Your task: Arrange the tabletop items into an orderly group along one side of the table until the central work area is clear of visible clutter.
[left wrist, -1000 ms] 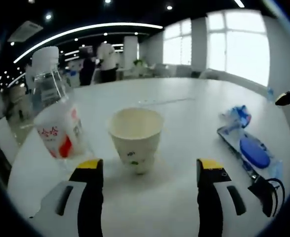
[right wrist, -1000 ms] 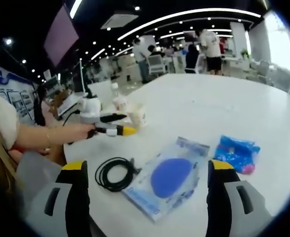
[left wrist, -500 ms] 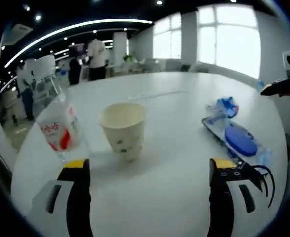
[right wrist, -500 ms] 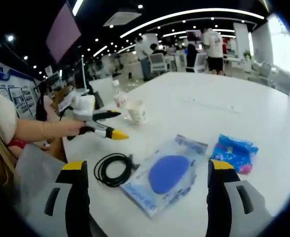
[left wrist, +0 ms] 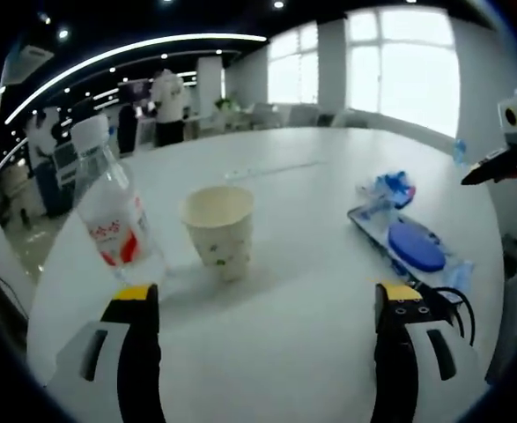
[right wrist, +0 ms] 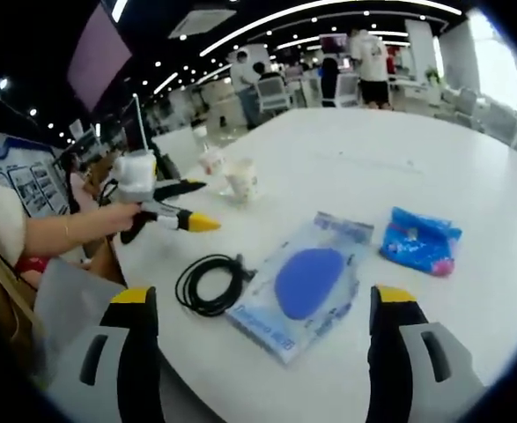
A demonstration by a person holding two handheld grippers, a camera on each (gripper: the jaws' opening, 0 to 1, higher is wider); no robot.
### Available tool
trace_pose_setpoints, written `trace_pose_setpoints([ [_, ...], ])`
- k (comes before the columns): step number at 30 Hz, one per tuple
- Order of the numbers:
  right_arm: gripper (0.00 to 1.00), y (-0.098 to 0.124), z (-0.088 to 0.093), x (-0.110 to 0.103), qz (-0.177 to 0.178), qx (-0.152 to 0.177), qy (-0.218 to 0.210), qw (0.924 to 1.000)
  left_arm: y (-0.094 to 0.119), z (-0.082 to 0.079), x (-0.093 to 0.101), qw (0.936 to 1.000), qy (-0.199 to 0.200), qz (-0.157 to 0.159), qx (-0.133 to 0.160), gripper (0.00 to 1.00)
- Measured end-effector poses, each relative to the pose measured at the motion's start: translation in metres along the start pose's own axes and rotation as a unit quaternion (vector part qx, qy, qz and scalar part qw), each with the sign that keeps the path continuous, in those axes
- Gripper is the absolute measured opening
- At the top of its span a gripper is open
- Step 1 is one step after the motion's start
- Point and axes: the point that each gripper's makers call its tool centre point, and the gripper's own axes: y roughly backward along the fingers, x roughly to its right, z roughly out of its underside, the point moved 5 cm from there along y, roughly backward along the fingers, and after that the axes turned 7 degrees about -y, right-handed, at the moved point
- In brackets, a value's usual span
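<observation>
Your left gripper is spread wide and holds nothing, hovering over the white table just short of the paper cup. The cup stands upright, and close on its left in the left gripper view is a clear plastic bottle with a red-and-white label and a white cap; the fisheye makes it look tilted, so you cannot be sure it leans.

Your right gripper is likewise open and empty. In the right gripper view it looks down on a coiled black cable, touching or just beside a clear packet with a blue oval pad inside, and a crumpled blue wrapper a little apart from the packet. Farther off there, your left gripper shows near the cup.

No item is in hand yet, so you appear to be at the approach stage, choosing a first pick. The cup lies between your left jaws' line, so the next move likely calls for easing forward and closing gently, since thin paper crushes, then setting it beside the bottle.
</observation>
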Motion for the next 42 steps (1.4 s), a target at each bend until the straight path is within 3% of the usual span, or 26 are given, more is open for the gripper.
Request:
trace_pose_setpoints([
  [18,0.9,0.002,0.035,0.005,0.049,-0.027,-0.05,0.9972,0.018,-0.011,0.028,0.9989,-0.023,0.039,0.015,0.94],
  [28,0.83,0.003,0.047,0.002,0.067,-0.034,-0.115,0.9905,0.024,-0.026,0.044,0.996,-0.038,0.069,0.043,0.87],
  [37,0.76,0.002,0.054,0.0,0.101,-0.029,-0.186,0.9769,0.009,-0.035,0.061,0.9918,-0.04,0.111,0.05,0.8],
  [41,0.71,0.0,0.059,0.004,0.12,-0.032,-0.252,0.9598,0.001,-0.044,0.068,0.9898,-0.038,0.123,0.061,0.78],
  [42,0.7,-0.001,0.059,0.005,0.119,-0.03,-0.255,0.9591,-0.004,-0.046,0.072,0.9892,-0.034,0.127,0.064,0.77],
])
